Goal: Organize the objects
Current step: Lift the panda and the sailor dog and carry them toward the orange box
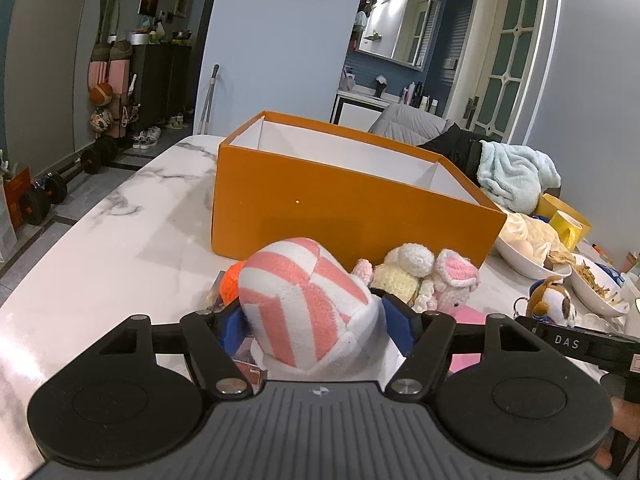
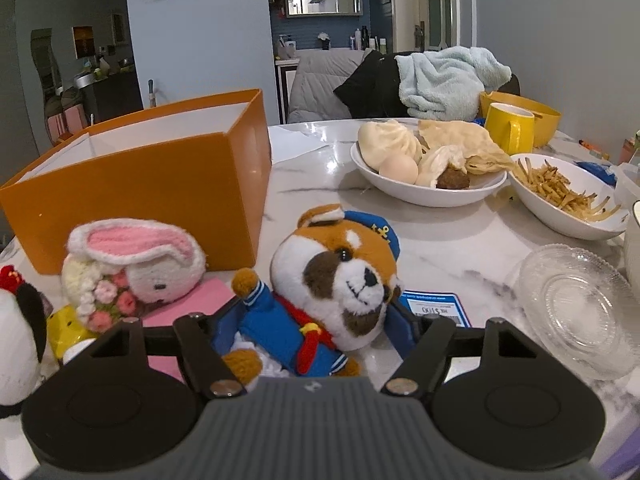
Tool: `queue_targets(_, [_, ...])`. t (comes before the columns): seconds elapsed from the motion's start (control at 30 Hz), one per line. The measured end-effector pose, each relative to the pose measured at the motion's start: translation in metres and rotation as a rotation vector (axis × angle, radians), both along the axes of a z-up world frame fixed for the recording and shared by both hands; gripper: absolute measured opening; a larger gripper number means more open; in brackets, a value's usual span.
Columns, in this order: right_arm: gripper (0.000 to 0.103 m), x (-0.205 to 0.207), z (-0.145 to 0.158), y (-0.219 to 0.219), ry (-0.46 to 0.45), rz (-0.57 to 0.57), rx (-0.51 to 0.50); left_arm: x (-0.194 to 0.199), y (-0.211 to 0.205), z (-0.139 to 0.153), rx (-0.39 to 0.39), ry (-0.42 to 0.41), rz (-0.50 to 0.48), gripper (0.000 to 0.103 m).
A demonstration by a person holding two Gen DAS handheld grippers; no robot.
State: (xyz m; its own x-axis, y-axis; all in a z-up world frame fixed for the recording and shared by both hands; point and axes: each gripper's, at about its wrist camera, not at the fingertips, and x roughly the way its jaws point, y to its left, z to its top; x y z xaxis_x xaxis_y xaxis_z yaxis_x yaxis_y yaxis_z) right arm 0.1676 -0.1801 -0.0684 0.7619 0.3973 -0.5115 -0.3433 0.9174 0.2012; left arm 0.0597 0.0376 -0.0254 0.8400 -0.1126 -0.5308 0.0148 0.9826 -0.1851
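My left gripper (image 1: 312, 324) is shut on a pink-and-white striped plush (image 1: 300, 304), held just above the marble table in front of the open orange box (image 1: 352, 200). My right gripper (image 2: 316, 328) is closed around a sailor dog plush (image 2: 336, 280) that lies on the table; its blue fingers (image 2: 404, 332) press its body. The orange box (image 2: 152, 184) is to the left in the right wrist view. A crocheted bunny plush (image 2: 132, 264) sits on a pink pad (image 2: 200, 304) beside the dog. The bunny (image 1: 436, 276) and the dog (image 1: 552, 300) also show in the left wrist view.
A white bowl of buns (image 2: 428, 160), a bowl of fries (image 2: 568, 196), a yellow mug (image 2: 508, 128) and a glass dish (image 2: 576, 308) stand on the right. A black-and-white plush (image 2: 20, 340) lies at left. A blue card (image 2: 436, 308) lies by the dog.
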Motion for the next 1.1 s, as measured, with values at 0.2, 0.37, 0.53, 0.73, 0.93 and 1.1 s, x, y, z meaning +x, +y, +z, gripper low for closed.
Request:
queue_targets(0.2, [0.074, -0.017, 0.011, -0.009, -0.026, 0.007, 0.017, -0.007, 0.0, 0.003, 0.019, 0.002, 0.004, 0.081])
queue_targets(0.37, [0.074, -0.038, 0.02, -0.012, -0.033, 0.047, 0.03, -0.014, 0.0, 0.006, 0.031, 0.005, 0.004, 0.081])
queue_targets(0.53, [0.074, -0.057, 0.022, -0.009, -0.044, 0.074, 0.024, -0.018, -0.002, 0.007, 0.044, 0.009, 0.001, 0.081])
queue_targets(0.73, [0.074, -0.073, 0.02, -0.006, -0.037, 0.101, 0.017, -0.028, -0.004, 0.008, 0.056, 0.015, -0.004, 0.081])
queue_targets(0.93, [0.075, -0.086, 0.018, -0.003, -0.029, 0.122, 0.01, -0.033, -0.006, 0.008, 0.065, 0.025, -0.008, 0.081])
queue_targets(1.1, [0.075, -0.096, 0.015, 0.0, -0.019, 0.138, 0.002, -0.036, -0.008, 0.006, 0.068, 0.036, -0.018, 0.081])
